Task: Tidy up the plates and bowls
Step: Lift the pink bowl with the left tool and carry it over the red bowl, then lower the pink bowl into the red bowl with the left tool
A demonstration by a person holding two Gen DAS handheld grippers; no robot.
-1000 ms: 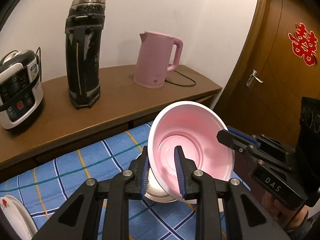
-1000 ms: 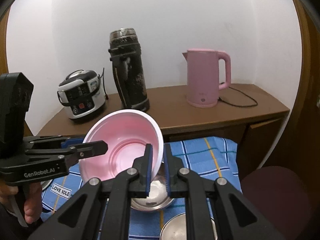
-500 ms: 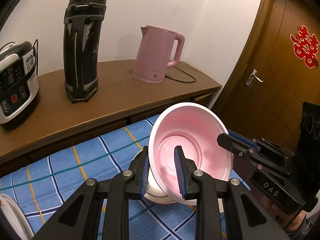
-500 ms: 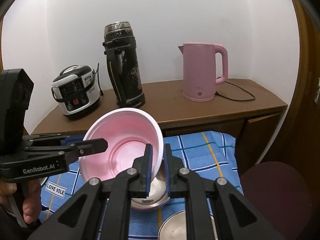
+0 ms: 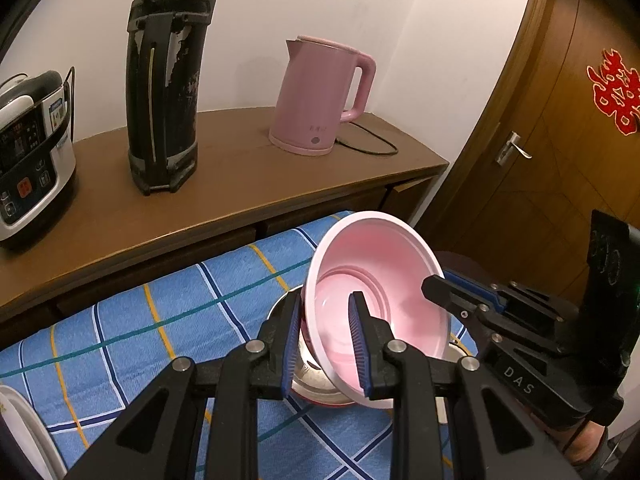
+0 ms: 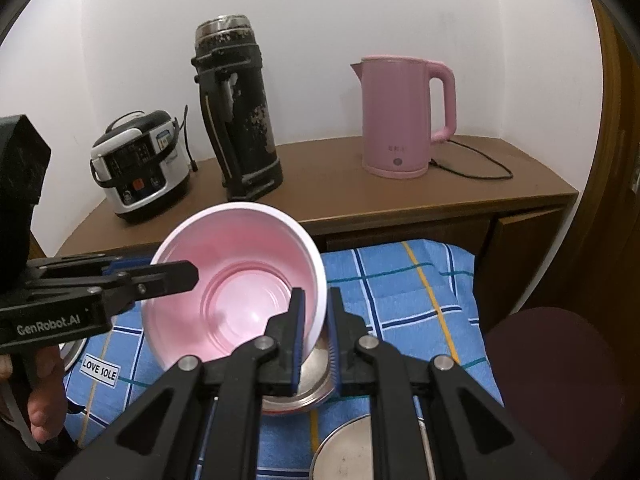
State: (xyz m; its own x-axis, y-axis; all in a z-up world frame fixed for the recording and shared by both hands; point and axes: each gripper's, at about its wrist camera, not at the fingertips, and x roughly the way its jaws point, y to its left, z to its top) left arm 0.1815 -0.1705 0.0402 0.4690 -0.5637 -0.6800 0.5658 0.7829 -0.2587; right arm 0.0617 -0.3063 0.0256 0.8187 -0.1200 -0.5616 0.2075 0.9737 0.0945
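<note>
Left gripper [image 5: 326, 340]: tilted downward, jaws clamped on the near-left rim of the pink bowl [image 5: 380, 300], one pad inside, one outside. Right gripper [image 6: 316, 336]: tilted downward, jaws clamped on the bowl's opposite rim. Hand [image 6: 42, 392]: wrapped around the left gripper's handle, below the bowl's left side.

left gripper [image 5: 324, 332] and right gripper [image 6: 316, 328]: black angular linkages, silver screws, blue ribbed pads; white lettering "genrobot.ai" and "das" on the bodies.

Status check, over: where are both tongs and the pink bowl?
Left tongs and right tongs both clamped on pink bowl rim. Bowl tilted, held above steel bowl. Nothing between them.
</note>
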